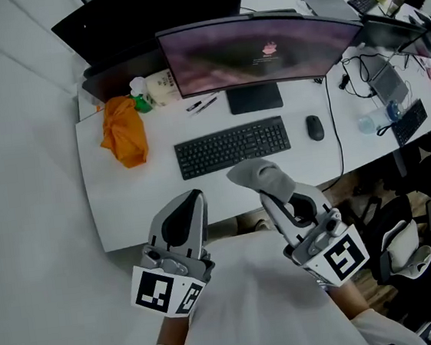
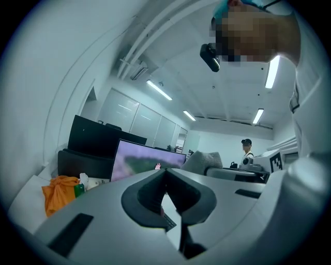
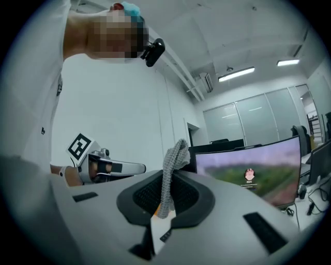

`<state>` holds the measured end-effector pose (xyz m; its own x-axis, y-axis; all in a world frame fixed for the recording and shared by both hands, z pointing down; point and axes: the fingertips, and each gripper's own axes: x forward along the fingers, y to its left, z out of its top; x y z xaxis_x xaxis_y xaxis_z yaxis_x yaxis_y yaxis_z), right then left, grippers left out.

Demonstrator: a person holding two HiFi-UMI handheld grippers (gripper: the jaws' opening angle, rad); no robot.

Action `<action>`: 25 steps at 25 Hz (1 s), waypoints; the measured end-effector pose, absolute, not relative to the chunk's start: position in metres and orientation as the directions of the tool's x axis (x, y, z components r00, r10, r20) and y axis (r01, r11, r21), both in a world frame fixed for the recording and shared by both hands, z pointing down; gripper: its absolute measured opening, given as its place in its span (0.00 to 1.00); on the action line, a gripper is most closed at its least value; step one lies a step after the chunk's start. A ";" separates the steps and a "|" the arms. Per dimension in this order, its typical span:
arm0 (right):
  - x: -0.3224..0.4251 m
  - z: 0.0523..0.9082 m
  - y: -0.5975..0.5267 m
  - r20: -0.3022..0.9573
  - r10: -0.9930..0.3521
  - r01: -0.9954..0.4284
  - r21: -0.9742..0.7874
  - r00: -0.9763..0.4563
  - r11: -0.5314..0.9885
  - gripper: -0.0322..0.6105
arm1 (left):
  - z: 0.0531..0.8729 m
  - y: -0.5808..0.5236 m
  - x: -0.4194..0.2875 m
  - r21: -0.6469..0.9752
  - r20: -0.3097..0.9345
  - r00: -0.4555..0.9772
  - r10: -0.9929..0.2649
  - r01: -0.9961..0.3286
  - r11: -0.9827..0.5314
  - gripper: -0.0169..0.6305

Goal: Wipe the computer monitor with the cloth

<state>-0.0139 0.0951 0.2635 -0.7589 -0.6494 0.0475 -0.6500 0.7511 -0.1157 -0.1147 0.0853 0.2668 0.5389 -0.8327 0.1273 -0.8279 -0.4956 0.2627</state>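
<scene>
Right gripper [image 1: 269, 190] pinches grey cloth [image 1: 260, 173] facing the monitor [image 1: 263, 50]; left gripper [image 1: 196, 195] closed

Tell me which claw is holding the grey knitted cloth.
The right claw, shut on the grey knitted cloth; the left claw is shut on nothing.

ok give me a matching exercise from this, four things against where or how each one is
1 grey cloth
2 orange bundle
3 mouse
4 left tongs

a shut with nothing in them
b just right of the keyboard
c pinched in the right tongs
d on the desk, left of the keyboard

Pairs: 1-c, 2-d, 3-b, 4-a
</scene>
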 end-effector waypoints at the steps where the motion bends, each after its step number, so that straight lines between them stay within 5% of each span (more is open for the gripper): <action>1: -0.021 0.263 0.089 0.043 -0.651 -0.651 -0.115 -0.758 0.750 0.09 | 0.266 0.082 -0.121 0.265 0.124 0.543 -0.831 -0.825 -0.499 0.05; 25: -0.026 0.248 0.024 0.014 -0.651 -0.651 -0.043 -0.759 0.758 0.09 | 0.263 0.025 -0.110 0.256 0.129 0.531 -0.838 -0.834 -0.489 0.05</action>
<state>-0.0261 0.0244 0.2482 -0.7587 -0.6513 0.0135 -0.6512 0.7577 -0.0428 -0.1096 0.0250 0.2627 0.5308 -0.8377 0.1287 -0.8338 -0.4890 0.2563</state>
